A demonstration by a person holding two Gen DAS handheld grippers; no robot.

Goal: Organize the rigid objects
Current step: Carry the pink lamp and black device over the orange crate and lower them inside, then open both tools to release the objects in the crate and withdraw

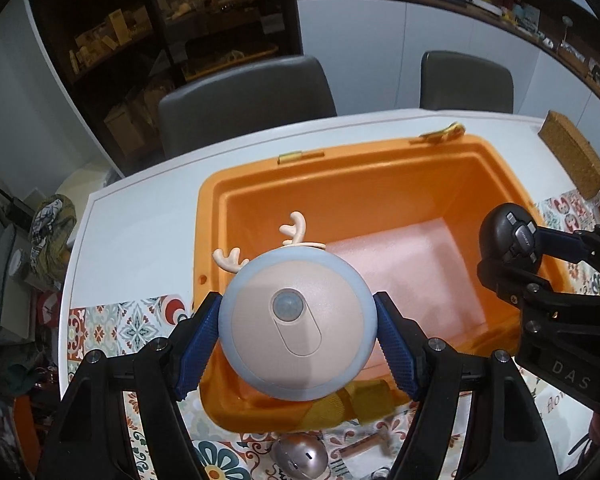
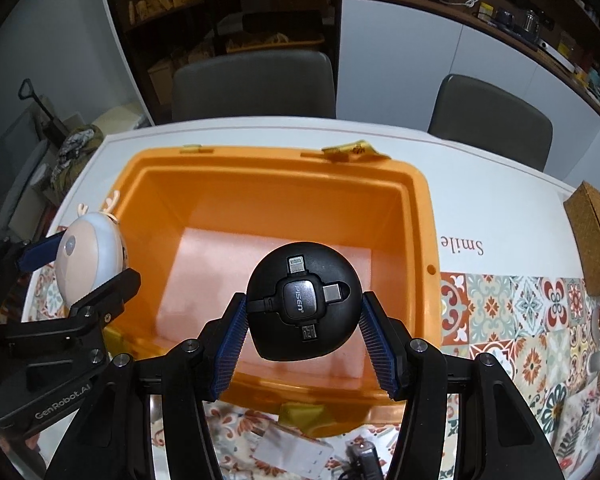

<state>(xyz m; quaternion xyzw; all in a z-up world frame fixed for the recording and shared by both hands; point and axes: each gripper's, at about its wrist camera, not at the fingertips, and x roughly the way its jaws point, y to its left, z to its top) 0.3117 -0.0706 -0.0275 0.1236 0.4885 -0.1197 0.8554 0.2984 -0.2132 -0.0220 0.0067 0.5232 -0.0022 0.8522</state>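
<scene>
Two items are in the air and none are in the box yet, so this tidy-up looks to be at an early stage. Starting on the left: the left gripper has its blue ribbed pads pressed on either side of a round blue-and-beige sensor night light with little cream antlers, jaws set moderately wide around its body. It hangs over the near left corner of the open orange plastic storage box, right above the rim and not inside.

Across to the middle, and the box's pale foam-lined floor is bare as far as both views show; nothing has been dropped in.

Over on the right, the right gripper clamps a round black retractable charging-cable puck with three connector tips, jaws a little narrower, poised above the front of the box's interior.

Still waiting on the patterned tablecloth in front of the box: a silver egg-shaped gadget below the left gripper, plus a white packet and a dark item, too blurred to name, below the right one.

My read: both held pieces need lowering and releasing inside, then the stragglers need collecting.
</scene>
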